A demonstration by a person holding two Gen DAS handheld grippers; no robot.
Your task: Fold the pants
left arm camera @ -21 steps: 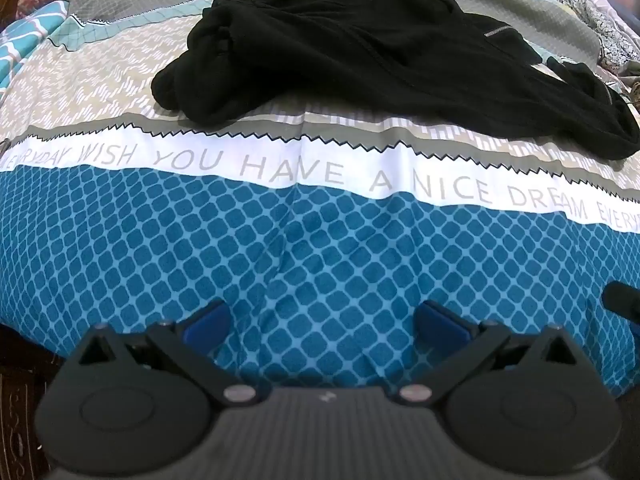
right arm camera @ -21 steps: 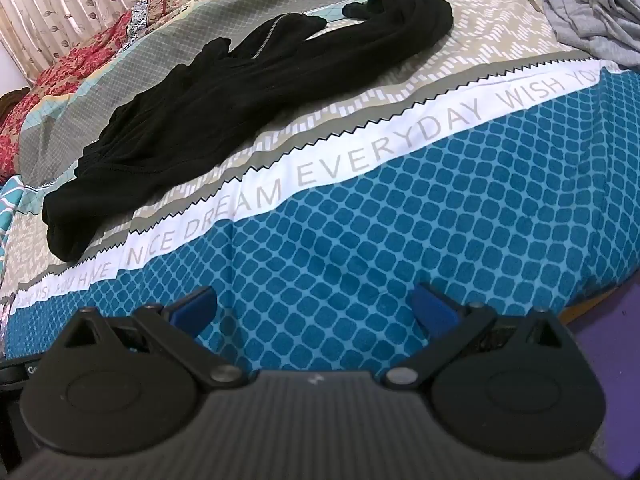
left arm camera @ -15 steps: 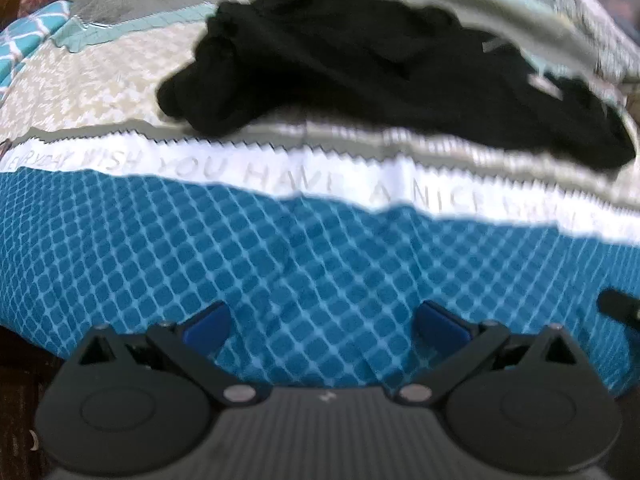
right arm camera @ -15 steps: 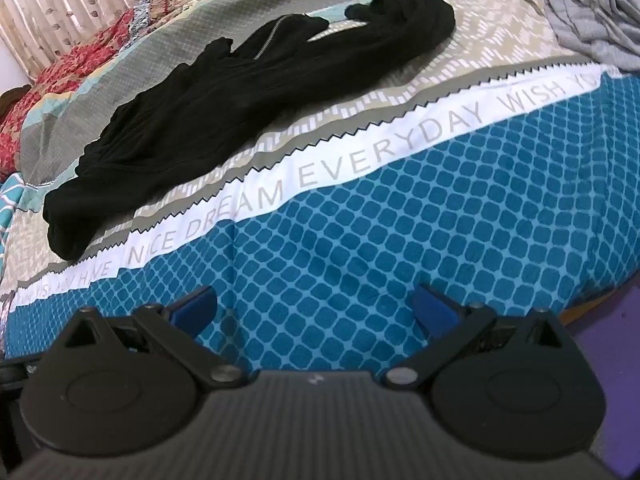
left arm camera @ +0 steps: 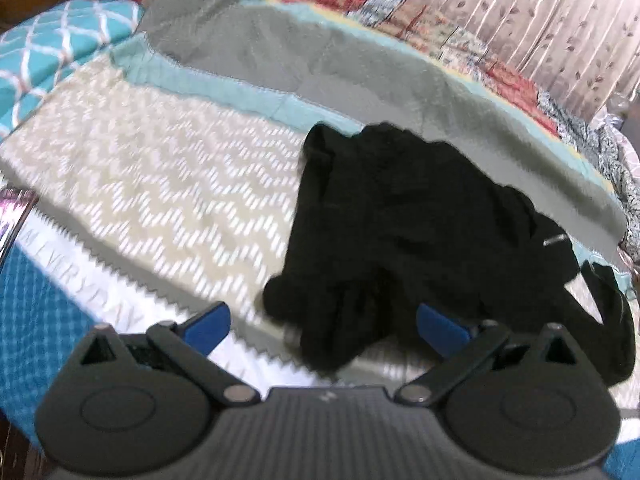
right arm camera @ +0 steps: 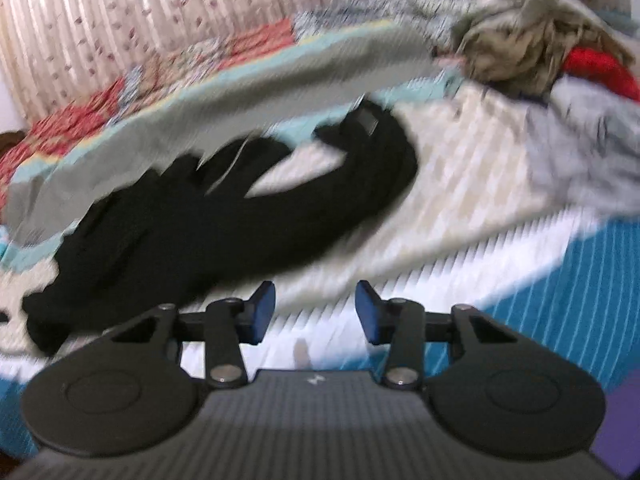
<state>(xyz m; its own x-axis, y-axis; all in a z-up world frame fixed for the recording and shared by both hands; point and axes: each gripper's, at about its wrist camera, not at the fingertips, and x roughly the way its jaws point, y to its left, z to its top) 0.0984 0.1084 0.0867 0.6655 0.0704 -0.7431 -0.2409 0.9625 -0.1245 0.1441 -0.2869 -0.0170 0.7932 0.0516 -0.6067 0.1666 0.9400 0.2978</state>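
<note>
Soft even indoor light; heavy motion blur; fisheye-warped edges.

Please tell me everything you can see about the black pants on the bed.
The black pants are soft, dark fabric, lying unfolded and rumpled on the patterned bedsheet. In the right wrist view they stretch long across the beige zigzag band, one end curled. A thin pale stripe shows near one side. The left gripper and the right gripper are open and hold nothing.
</note>
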